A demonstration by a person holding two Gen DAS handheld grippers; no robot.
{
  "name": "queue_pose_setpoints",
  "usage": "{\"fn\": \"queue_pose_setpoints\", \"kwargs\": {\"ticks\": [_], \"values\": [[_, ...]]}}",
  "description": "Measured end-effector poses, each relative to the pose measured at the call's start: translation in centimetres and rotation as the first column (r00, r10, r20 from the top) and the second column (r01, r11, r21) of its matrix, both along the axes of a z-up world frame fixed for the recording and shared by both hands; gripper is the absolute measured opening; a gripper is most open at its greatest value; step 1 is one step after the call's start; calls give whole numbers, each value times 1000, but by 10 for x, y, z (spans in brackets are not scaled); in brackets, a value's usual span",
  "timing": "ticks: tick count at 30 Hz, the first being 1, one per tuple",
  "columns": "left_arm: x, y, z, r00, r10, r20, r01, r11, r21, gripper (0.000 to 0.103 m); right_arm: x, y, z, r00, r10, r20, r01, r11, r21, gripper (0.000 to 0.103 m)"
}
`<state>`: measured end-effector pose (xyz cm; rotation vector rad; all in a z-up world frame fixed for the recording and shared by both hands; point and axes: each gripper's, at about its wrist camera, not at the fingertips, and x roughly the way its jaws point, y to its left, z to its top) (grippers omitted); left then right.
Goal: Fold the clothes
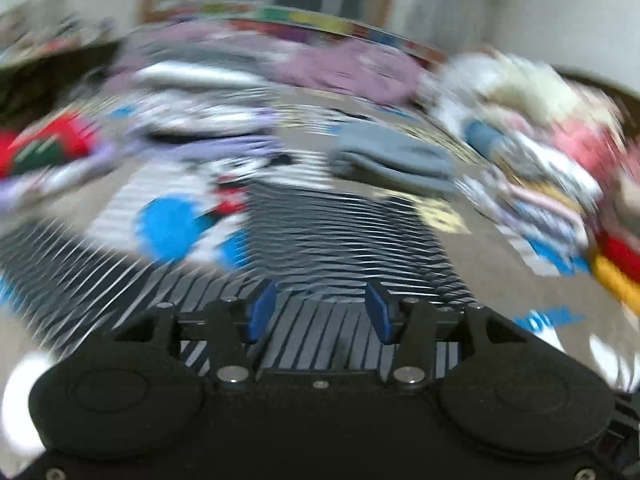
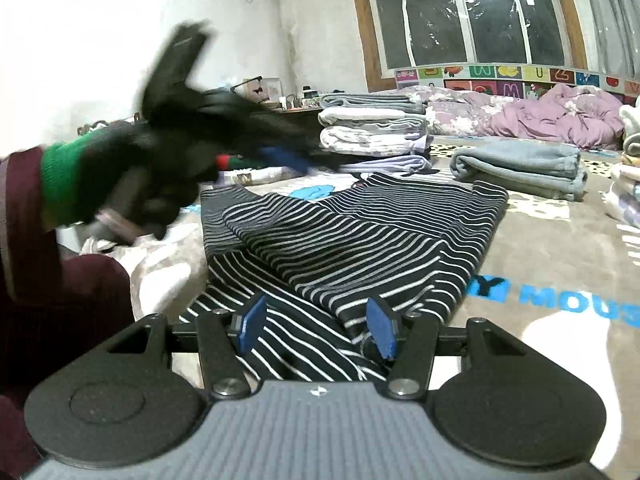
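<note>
Striped garment [image 2: 352,240]: lay flat on blanket [image 2: 560,248], just ahead of right gripper [image 2: 318,328], jaws wide, empty. Left gripper [image 1: 320,314]: blurred, apparently likewise wide, above stripes.

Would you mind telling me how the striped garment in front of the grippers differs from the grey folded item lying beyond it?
The striped garment is black with thin white stripes; the grey folded item is plain blue-grey. The striped garment lies low and spread out, only partly folded, while the grey folded item is a compact, thick bundle. The striped garment reaches the open right gripper; the grey item sits farther off. Both rest on the printed mat.
</note>
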<state>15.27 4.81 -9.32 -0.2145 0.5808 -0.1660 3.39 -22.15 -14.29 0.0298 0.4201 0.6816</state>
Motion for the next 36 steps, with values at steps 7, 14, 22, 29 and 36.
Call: {"fn": "queue_pose_setpoints", "kwargs": {"ticks": [7, 14, 22, 29, 36], "values": [[-22, 62, -10, 980, 188, -63, -197, 961, -195, 51, -2, -10, 1, 992, -110, 55, 112, 993, -38, 59], [-29, 69, -26, 979, 186, -88, -203, 941, -270, 51, 10, 6, -7, 990, -124, 63, 128, 989, -68, 63], [-29, 85, -36, 962, 251, -109, -273, 904, -329, 51, 8, 17, -18, 997, -80, 20, 82, 991, -108, 64], [-9, 93, -55, 933, 320, -165, -359, 860, -362, 49, 8, 18, -20, 997, -72, 27, 74, 992, -97, 65], [4, 94, -62, 917, 371, -150, -400, 859, -321, 12, 15, 24, -25, 999, -38, -18, 36, 993, -115, 73]]}}
